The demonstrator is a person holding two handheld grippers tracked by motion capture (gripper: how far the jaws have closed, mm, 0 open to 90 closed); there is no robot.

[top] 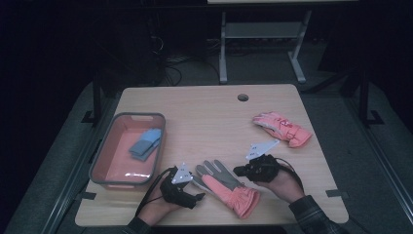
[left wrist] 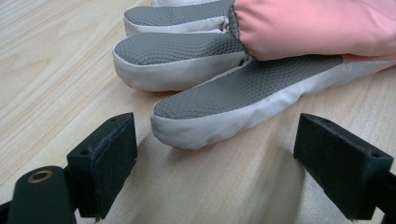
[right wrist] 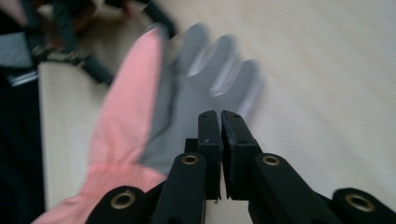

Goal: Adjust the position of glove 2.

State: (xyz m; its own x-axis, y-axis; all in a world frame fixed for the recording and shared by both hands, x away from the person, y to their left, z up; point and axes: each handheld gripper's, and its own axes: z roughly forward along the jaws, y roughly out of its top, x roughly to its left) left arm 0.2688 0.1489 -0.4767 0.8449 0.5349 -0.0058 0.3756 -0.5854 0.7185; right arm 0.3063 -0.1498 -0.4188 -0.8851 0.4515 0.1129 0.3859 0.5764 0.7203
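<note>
At the lower middle of the high view, between the two hands, a glove (top: 226,185) is lying palm up on the tabletop (top: 209,117), its grey fingers pointing toward the upper left of the frame and its salmon cuff toward the bottom edge. Nothing is holding it.

Just left of it, the left claw (top: 198,196) is resting low with its jaws standing wide apart. In the left gripper view the glove's nearest grey finger (left wrist: 224,114) is lying just ahead of the gap and partly between the two pads, which are not touching it.

On the glove's right, the right claw (top: 238,170) is hovering over the fingers with its jaws almost together and nothing between them; the right gripper view is showing the two pads nearly meeting above the blurred grey palm (right wrist: 187,116).

Farther out, a second glove (top: 282,128), pink, is lying well apart at the right middle of the high view. At the left, a tray (top: 109,146) is already holding a folded blue item (top: 145,143).

Judging from this, the sorting is looking partly done: one item is sitting in the tray, while both gloves are waiting on the tabletop. The near glove seems to be next, with a grasp not yet made.
</note>
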